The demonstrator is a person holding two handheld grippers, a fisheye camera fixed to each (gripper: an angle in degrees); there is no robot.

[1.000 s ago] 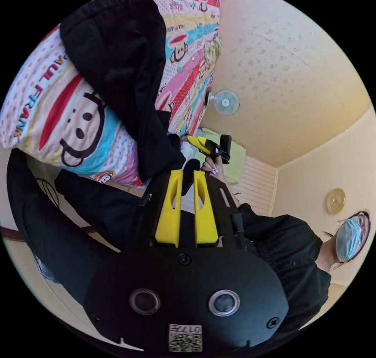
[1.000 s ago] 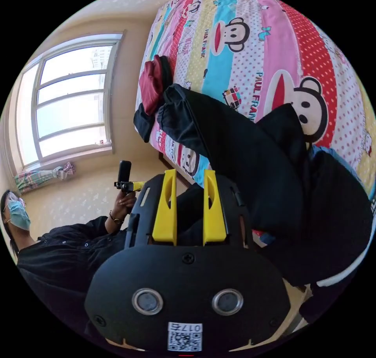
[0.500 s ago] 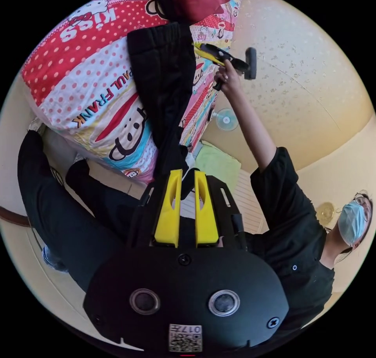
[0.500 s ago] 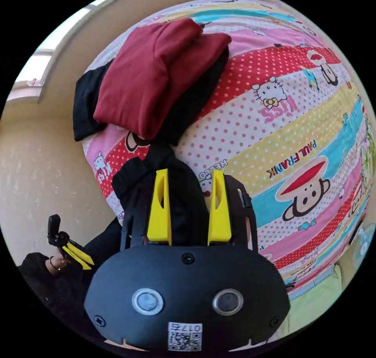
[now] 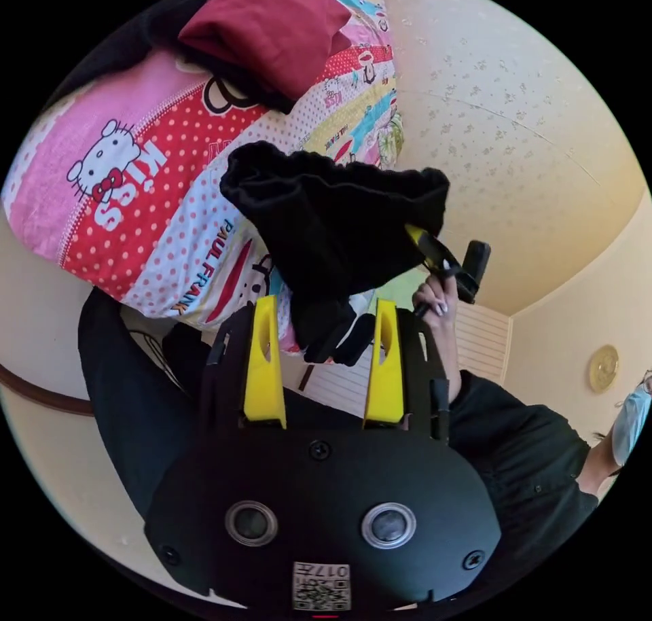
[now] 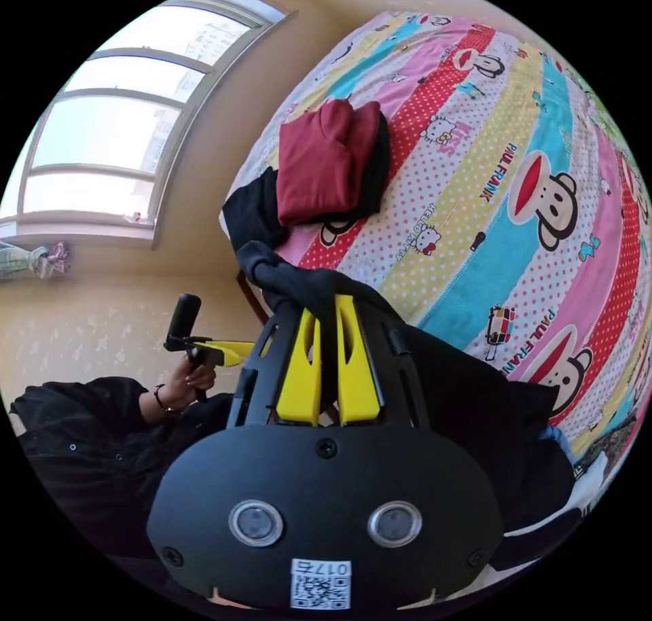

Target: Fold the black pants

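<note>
In the left gripper view, the left gripper point(image 5: 323, 315) has its jaws spread apart, gripping nothing. The pants point(image 5: 333, 240) hang bunched just beyond them, over the bed point(image 5: 136, 193), one end pinched by the right gripper point(image 5: 422, 240).

In the right gripper view, the right gripper point(image 6: 327, 315) is clamped on the pants point(image 6: 468, 403), which drape over the bed point(image 6: 516, 193) edge below a red garment point(image 6: 322, 159). The left gripper point(image 6: 227, 350) shows beside it, in a hand point(image 6: 193, 380).
</note>
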